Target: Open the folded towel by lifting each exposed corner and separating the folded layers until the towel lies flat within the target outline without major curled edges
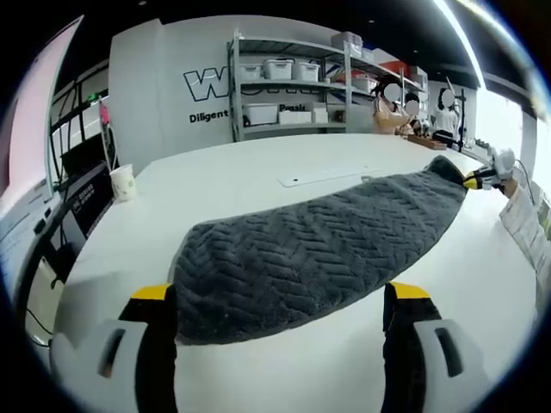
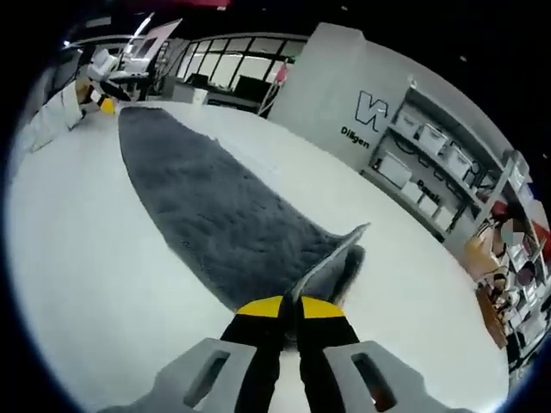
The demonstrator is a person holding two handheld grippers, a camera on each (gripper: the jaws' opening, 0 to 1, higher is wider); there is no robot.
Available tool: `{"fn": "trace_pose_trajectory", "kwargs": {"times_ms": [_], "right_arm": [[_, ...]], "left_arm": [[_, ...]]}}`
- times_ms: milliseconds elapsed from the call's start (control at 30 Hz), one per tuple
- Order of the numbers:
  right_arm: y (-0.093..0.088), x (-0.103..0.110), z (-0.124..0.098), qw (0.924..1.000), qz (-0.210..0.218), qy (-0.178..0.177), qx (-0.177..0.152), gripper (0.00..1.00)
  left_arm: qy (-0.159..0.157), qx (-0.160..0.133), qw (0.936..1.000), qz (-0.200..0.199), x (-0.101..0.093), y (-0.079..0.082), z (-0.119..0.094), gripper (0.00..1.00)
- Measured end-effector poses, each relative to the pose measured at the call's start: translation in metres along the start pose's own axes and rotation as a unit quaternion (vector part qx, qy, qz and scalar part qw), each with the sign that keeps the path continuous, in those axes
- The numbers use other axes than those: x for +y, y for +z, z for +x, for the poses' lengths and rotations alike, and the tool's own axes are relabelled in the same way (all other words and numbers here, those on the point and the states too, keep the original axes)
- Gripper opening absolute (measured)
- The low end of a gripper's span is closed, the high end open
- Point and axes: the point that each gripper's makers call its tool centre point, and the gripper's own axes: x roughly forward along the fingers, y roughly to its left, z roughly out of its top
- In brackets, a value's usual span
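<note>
A dark grey ribbed towel [image 1: 318, 245] lies stretched out long on the white table [image 1: 241, 172]. My left gripper [image 1: 280, 297] is open wide, and the towel's near end sits between its two yellow-tipped jaws, low over the table. At the towel's far end my right gripper [image 1: 480, 179] pinches a corner. In the right gripper view the right gripper [image 2: 291, 305] is shut on a towel [image 2: 215, 206] corner, which stands raised off the table with a fold curling up. The left gripper [image 2: 105, 105] shows small at the towel's other end.
A paper cup [image 1: 123, 182] stands near the table's left edge. A flat white strip [image 1: 327, 176] lies behind the towel. Metal shelves with bins [image 1: 293, 86] line the back wall, with people seated nearby. A white sleeve [image 1: 525, 224] enters at the right.
</note>
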Motion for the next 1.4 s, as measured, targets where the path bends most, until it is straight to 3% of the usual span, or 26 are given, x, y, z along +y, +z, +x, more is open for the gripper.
{"fn": "trace_pose_trajectory", "kwargs": {"times_ms": [200,267,300,500,700,833,900,1033,1167,1400], "right_arm": [[-0.012,0.008,0.004,0.9993,0.021,0.026,0.015,0.0],[-0.01,0.012,0.004,0.9994,0.004,0.03,0.014,0.0],[-0.005,0.013,0.003,0.999,-0.028,0.032,0.009,0.0],[0.008,0.028,0.003,0.9975,-0.043,0.055,-0.01,0.0],[0.03,0.037,-0.005,0.9934,-0.015,0.09,-0.07,0.0],[0.039,0.045,-0.007,0.9899,-0.007,0.11,-0.09,0.0],[0.04,0.05,-0.006,0.9887,-0.006,0.12,-0.089,0.0],[0.027,0.065,0.003,0.9875,-0.009,0.147,-0.057,0.0],[0.028,0.08,0.006,0.9829,-0.01,0.176,-0.053,0.0],[0.026,0.084,0.009,0.9826,-0.01,0.18,-0.045,0.01]], "left_arm": [[-0.001,0.0,1.0,-0.001,-0.001,0.0,0.001,0.98],[-0.001,0.0,1.0,-0.002,-0.001,-0.001,0.001,0.98],[-0.001,0.0,1.0,-0.002,-0.001,-0.001,0.001,0.98],[0.0,0.002,1.0,-0.002,-0.001,-0.001,0.001,0.98],[0.0,0.001,1.0,-0.002,0.0,-0.001,0.001,0.98],[0.0,0.002,1.0,-0.002,0.0,-0.001,0.0,0.98],[0.0,0.003,1.0,-0.001,0.0,-0.001,0.001,0.98],[-0.001,0.003,1.0,-0.002,-0.001,-0.002,0.001,0.98],[0.0,0.002,1.0,-0.003,0.0,-0.001,0.0,0.98],[-0.001,0.003,1.0,-0.003,0.0,-0.001,0.001,0.98]]}}
